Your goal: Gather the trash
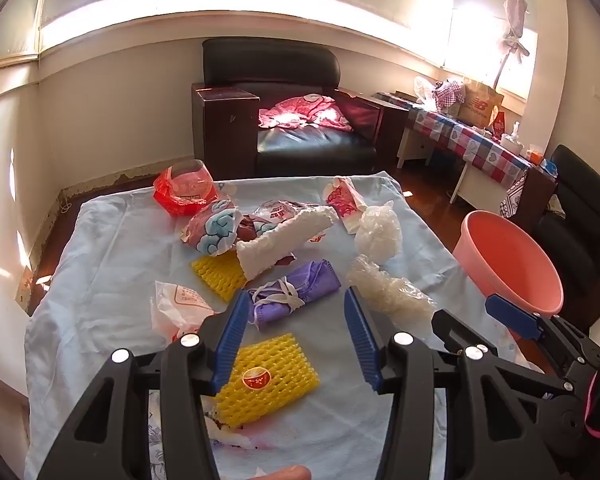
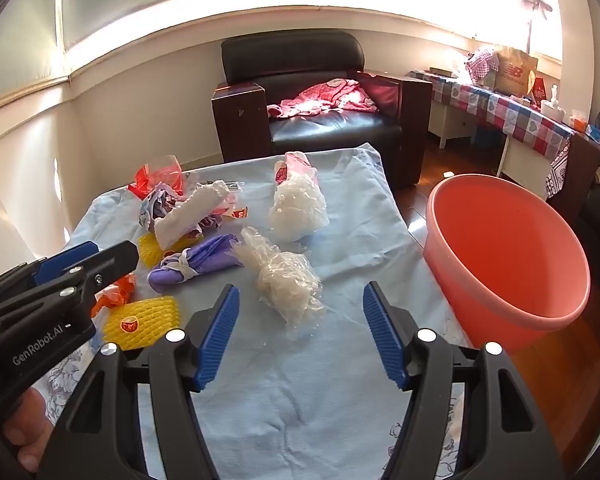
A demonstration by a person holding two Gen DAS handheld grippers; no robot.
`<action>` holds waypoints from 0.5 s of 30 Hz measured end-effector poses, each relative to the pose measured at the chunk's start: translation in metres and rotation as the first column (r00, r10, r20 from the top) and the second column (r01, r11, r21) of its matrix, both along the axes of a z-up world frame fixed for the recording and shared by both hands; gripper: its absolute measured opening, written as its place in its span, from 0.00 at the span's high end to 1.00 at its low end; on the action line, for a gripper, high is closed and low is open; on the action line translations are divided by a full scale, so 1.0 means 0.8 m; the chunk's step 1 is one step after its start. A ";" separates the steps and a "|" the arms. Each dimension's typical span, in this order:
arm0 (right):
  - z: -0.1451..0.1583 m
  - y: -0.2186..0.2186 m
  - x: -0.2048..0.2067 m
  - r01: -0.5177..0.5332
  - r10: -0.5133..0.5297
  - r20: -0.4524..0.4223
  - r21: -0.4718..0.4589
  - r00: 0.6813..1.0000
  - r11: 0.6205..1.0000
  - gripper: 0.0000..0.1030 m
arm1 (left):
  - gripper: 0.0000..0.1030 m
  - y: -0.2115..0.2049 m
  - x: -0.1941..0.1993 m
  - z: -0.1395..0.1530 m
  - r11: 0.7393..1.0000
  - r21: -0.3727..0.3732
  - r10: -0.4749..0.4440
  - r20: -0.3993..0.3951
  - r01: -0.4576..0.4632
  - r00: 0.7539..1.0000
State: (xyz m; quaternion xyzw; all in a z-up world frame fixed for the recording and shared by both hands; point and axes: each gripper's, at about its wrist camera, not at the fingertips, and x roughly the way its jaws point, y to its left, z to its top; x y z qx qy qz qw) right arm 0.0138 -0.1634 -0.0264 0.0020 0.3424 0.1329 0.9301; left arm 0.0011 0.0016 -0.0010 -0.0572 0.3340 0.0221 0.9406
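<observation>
Hovering wide open and empty, left gripper (image 1: 296,336) over yellow foam net (image 1: 266,380), right gripper (image 2: 300,330) near crinkled clear plastic (image 2: 288,280), risking cloth (image 2: 292,400) snagged into pink basin (image 2: 504,256).

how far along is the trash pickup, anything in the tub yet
Barely started, it seems. The pink tub shows nothing inside where visible. Both the left gripper and right gripper are open and hold nothing. The yellow foam net, purple bag and crumpled clear plastic lie on the cloth.
</observation>
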 end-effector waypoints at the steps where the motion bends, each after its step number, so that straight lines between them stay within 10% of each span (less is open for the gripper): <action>1: -0.001 0.000 0.001 0.000 0.000 0.002 -0.001 1.000 1.000 0.37 | 0.52 0.005 0.002 -0.004 1.000 -0.002 0.002 -0.002 -0.002 1.000; 15: 0.001 0.001 0.001 -0.008 0.008 0.005 0.003 1.000 1.000 0.37 | 0.52 0.009 0.005 -0.006 1.000 0.003 0.020 -0.023 -0.020 1.000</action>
